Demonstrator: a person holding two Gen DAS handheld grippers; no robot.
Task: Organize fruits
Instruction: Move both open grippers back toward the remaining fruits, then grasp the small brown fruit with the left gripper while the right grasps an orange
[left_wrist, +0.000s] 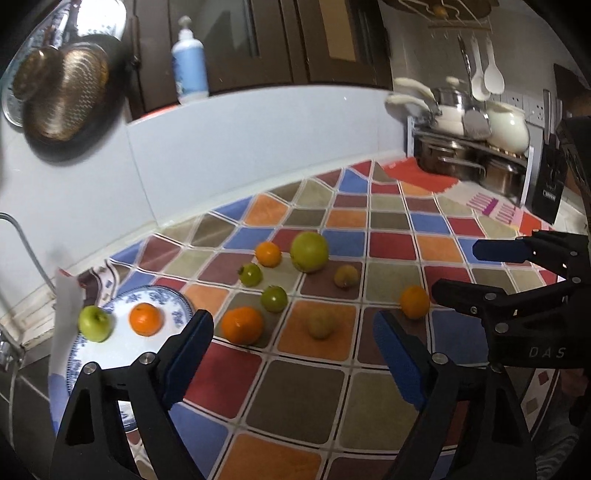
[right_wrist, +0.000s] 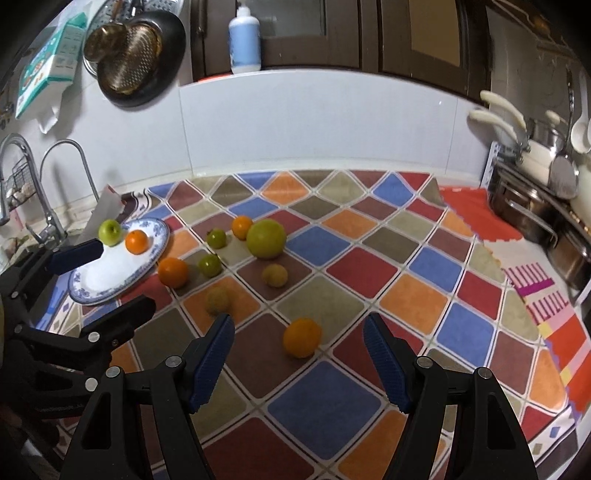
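Right wrist: plate (right_wrist: 155, 254) holds two fruits; eight lie outside.

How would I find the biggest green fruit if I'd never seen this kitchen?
Start at the blue-and-white plate on the checkered cloth. Look right past a small orange. The big yellow-green fruit beside it is far larger than all the others.

A matt checked cloth (right_wrist: 369, 266) lies under a glossy glazed plate (right_wrist: 155, 251), beside shiny metal pots (left_wrist: 454, 162).
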